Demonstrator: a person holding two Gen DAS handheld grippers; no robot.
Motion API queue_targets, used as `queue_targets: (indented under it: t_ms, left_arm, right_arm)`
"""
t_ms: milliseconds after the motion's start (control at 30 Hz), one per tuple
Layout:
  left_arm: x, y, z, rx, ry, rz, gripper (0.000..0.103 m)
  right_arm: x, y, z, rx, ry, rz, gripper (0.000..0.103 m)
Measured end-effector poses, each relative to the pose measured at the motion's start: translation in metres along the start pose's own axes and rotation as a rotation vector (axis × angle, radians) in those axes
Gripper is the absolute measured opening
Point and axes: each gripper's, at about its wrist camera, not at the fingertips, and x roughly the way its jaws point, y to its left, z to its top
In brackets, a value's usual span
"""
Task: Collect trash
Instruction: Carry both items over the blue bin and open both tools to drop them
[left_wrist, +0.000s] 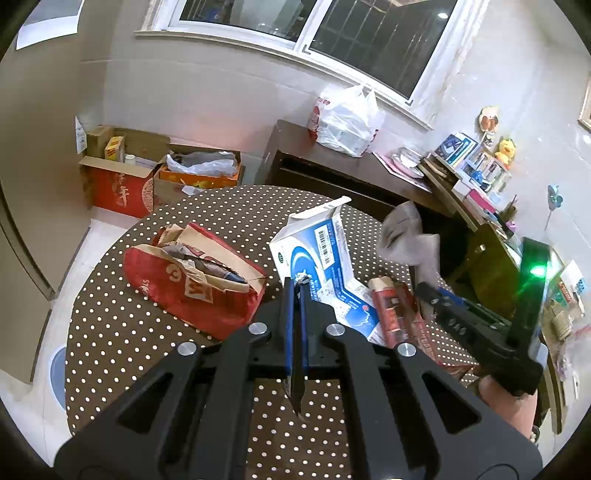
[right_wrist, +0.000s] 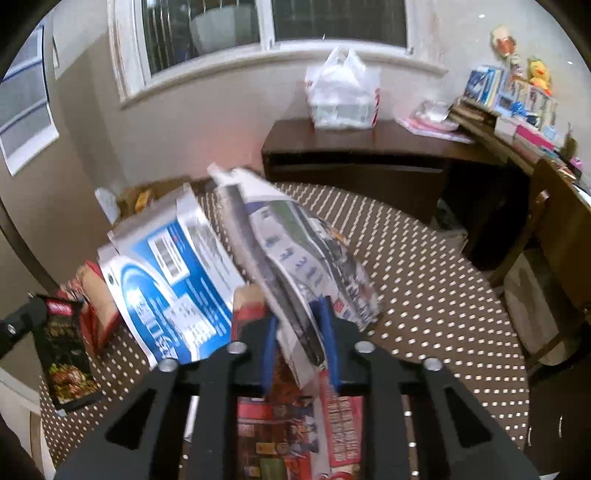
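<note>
Blue-padded, the left gripper (left_wrist: 296, 291) is pinched on a dark foil wrapper (left_wrist: 295, 387) above the polka-dot table (left_wrist: 147, 332); a red paper bag (left_wrist: 195, 288) lies left, a blue-white box (left_wrist: 325, 254) just beyond.

From the right wrist, the right gripper (right_wrist: 299, 325) clamps crumpled newspaper (right_wrist: 295, 251) over a red carton (right_wrist: 295, 435); the box (right_wrist: 173, 280) lies to its left.
</note>
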Motion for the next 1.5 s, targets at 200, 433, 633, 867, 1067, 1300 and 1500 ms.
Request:
queue_targets:
  t_ms: [200,433,633,867,1067,1300,1500]
  left_arm:
    - [-0.022,-0.004,0.002,-0.002,-0.029,-0.034,0.003]
    - [-0.059,0.0,0.003,-0.015,-0.077,-0.049,0.003]
    - [-0.095,0.02,-0.001,-0.046,-0.116,-0.04,0.003]
    - [-0.144,0.071,-0.012,-0.086,-0.16,0.024,0.003]
    - [-0.193,0.145,-0.031,-0.164,-0.193,0.12,0.003]
    - [-0.228,0.236,-0.057,-0.281,-0.191,0.237,0.003]
    - [-0.226,0.301,-0.077,-0.367,-0.142,0.318,0.003]
  right_arm:
    - [-0.049,0.001,0.005,0.022,-0.125,0.03,0.004]
    - [-0.094,0.034,0.005,-0.025,-0.216,0.085,0.004]
    - [-0.122,0.092,-0.007,-0.081,-0.2,0.252,0.004]
    - [-0.135,0.182,-0.031,-0.157,-0.15,0.438,0.004]
    - [-0.139,0.266,-0.057,-0.229,-0.092,0.56,0.004]
    - [-0.123,0.369,-0.094,-0.329,0.015,0.662,0.004]
    - [-0.091,0.423,-0.117,-0.369,0.096,0.688,0.004]
